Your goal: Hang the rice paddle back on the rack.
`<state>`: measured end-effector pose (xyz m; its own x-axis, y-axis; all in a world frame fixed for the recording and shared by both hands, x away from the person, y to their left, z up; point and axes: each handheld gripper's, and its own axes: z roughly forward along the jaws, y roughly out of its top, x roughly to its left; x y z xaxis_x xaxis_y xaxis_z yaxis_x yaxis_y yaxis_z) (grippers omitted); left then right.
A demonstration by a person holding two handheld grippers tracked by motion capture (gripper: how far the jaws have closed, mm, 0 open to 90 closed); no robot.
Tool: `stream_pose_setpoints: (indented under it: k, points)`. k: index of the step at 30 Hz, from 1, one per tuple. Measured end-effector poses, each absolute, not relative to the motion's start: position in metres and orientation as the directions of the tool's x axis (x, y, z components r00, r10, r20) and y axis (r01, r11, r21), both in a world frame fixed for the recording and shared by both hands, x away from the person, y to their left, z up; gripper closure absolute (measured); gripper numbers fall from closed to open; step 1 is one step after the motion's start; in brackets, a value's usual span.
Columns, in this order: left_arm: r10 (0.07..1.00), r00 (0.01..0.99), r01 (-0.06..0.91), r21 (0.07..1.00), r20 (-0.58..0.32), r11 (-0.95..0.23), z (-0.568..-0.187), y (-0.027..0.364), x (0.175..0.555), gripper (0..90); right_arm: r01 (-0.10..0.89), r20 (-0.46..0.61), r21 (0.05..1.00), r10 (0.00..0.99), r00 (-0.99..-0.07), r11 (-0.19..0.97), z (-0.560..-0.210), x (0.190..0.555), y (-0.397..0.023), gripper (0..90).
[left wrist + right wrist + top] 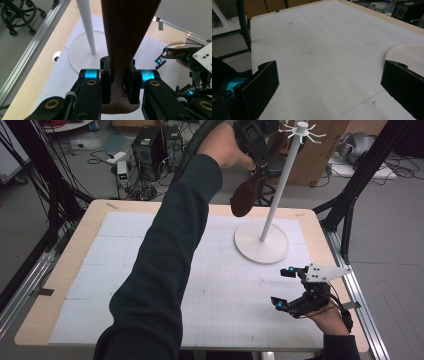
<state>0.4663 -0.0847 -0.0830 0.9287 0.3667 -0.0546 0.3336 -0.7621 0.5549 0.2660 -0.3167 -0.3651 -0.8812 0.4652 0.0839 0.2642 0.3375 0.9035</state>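
Left gripper [117, 80]: raised high over the far side of the table, near the top of the stand; its jaws are clamped on the narrow part of a brown wooden utensil.
Brown wooden utensil [246, 195]: held in the air, clear of the table; in the high view its rounded dark end hangs down just left of the stand's pole, and in the left gripper view its long flat body runs up between the jaws.
White stand [280, 185]: upright on the far right part of the table; a thin pole rises from a round flat base [261, 245] and carries short spokes at its top.
Right gripper [295, 287]: low over the near right corner of the table, held in a hand; its jaws stand wide apart with nothing between them.
Table [65, 270]: light wood edge, covered with a white gridded sheet [317, 50].
Floor beyond the table: cables, black boxes and a cardboard box.
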Motion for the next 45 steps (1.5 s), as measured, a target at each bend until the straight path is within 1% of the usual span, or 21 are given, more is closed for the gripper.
stream_pose_setpoints:
  k: [8,16,34,45]
  points:
    - [0.395,0.917,0.36,0.556,-0.061,-0.749,-0.089,-0.089,0.48,77.7,0.266,0.088,0.906,0.468,-0.879,0.33,-0.365,0.266,-0.32,0.5]
    - [0.401,0.913,0.37,0.566,-0.075,-0.737,-0.09,-0.092,0.488,77.7,0.274,0.095,0.902,0.464,-0.881,0.335,-0.37,0.268,-0.319,0.5]
    - [0.401,0.912,0.375,0.567,-0.085,-0.733,-0.102,-0.099,0.503,77.7,0.282,0.102,0.901,0.47,-0.877,0.329,-0.371,0.269,-0.322,0.5]
    - [0.393,0.915,0.373,0.578,-0.096,-0.726,-0.106,-0.102,0.504,77.2,0.288,0.105,0.899,0.476,-0.873,0.331,-0.372,0.267,-0.324,0.5]
